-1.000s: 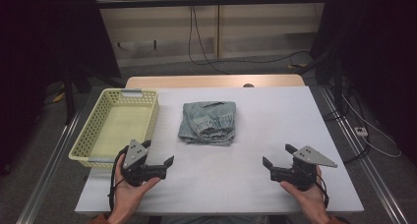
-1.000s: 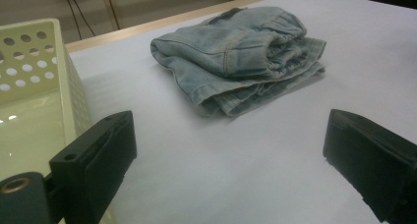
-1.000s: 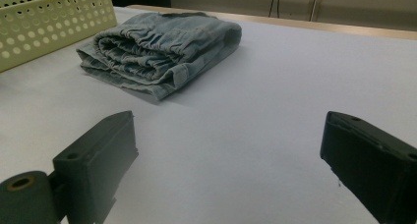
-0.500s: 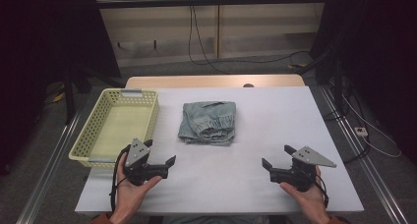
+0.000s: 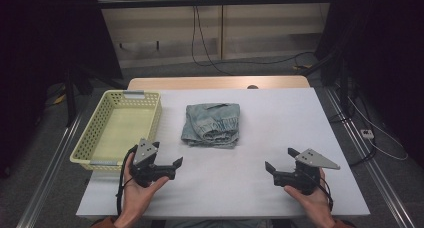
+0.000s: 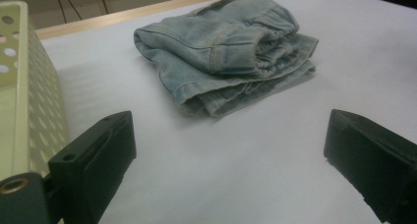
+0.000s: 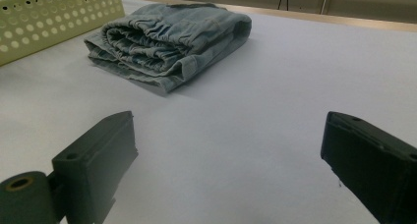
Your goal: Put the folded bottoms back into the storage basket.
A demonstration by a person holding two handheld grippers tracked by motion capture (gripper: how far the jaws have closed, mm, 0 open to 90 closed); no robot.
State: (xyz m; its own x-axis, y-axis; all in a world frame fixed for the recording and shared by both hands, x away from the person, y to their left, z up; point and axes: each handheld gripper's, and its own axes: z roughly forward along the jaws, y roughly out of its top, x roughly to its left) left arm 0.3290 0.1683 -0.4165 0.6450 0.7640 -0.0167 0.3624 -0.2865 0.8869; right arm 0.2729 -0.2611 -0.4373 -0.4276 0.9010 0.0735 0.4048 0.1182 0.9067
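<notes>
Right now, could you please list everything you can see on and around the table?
folded light-blue denim garment: one, pale blue, table centre
perforated plastic basket: one, pale yellow, table's left side, nothing in it
white table: one, white top, wooden strip at far edge
cables: several, black, floor behind table
left tool: one, black, jaws open, near-left
right tool: one, black, jaws open, near-right
hands: two, holding the tools

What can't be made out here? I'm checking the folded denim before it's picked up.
- Folded denim garment: its type, inner layers folded under, every view.
- Yellow basket: cut off by the frame edge in the left gripper view.
- Small dark thing at the far table edge: too small, high view.
</notes>
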